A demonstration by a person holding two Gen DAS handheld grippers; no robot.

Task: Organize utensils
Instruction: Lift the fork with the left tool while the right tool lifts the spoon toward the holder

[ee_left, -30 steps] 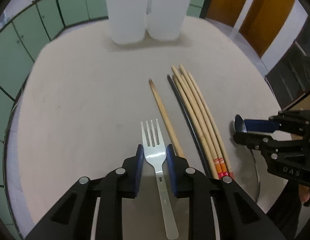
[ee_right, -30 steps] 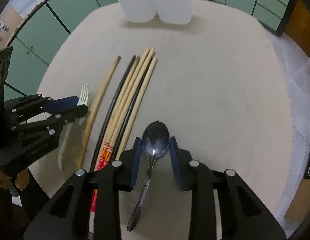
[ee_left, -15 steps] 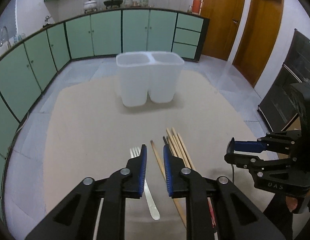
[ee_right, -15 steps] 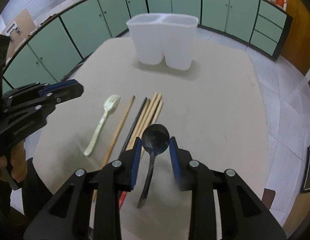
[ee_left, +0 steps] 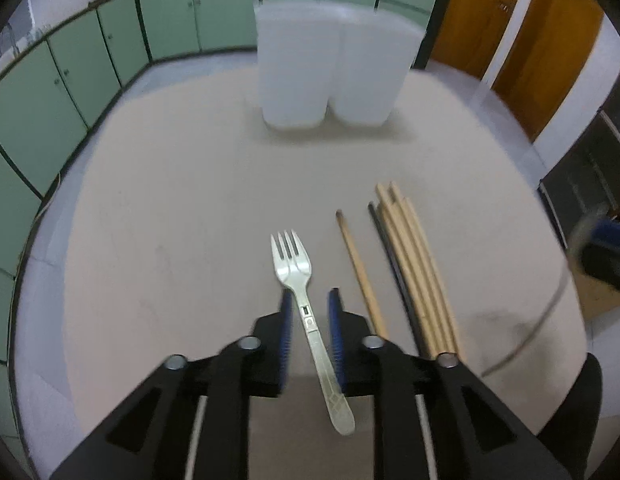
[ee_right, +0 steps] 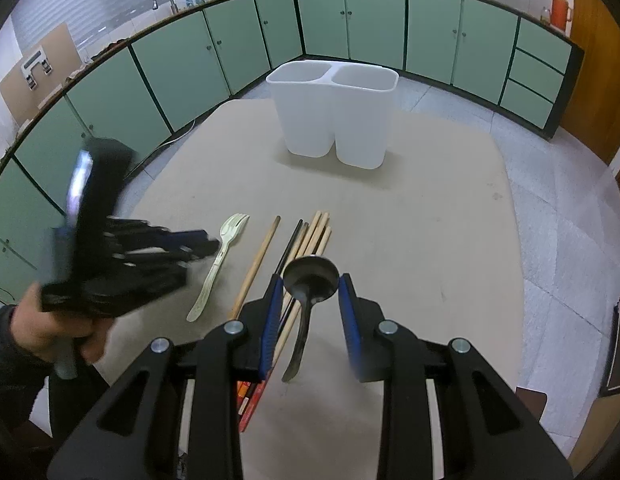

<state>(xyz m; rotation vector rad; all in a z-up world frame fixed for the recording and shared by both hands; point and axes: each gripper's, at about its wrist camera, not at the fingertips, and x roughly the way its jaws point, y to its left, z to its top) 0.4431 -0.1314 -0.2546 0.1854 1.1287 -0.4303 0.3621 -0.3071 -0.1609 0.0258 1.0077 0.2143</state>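
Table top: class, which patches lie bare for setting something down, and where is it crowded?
Bare: the stretch between the white holder and the chopsticks, and the table right of the spoon. Crowded: the near-left, around fork and chopsticks.

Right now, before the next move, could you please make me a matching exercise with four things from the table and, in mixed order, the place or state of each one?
Things:
1. fork
2. spoon
3. white container
4. lone chopstick

Places or states:
A. held above the table in the jaws of the right gripper
B. lying flat between the fork and the chopstick bundle
C. lying flat between the open jaws of the left gripper
D. standing upright at the far end of the table

Pairs: 1-C, 2-A, 3-D, 4-B
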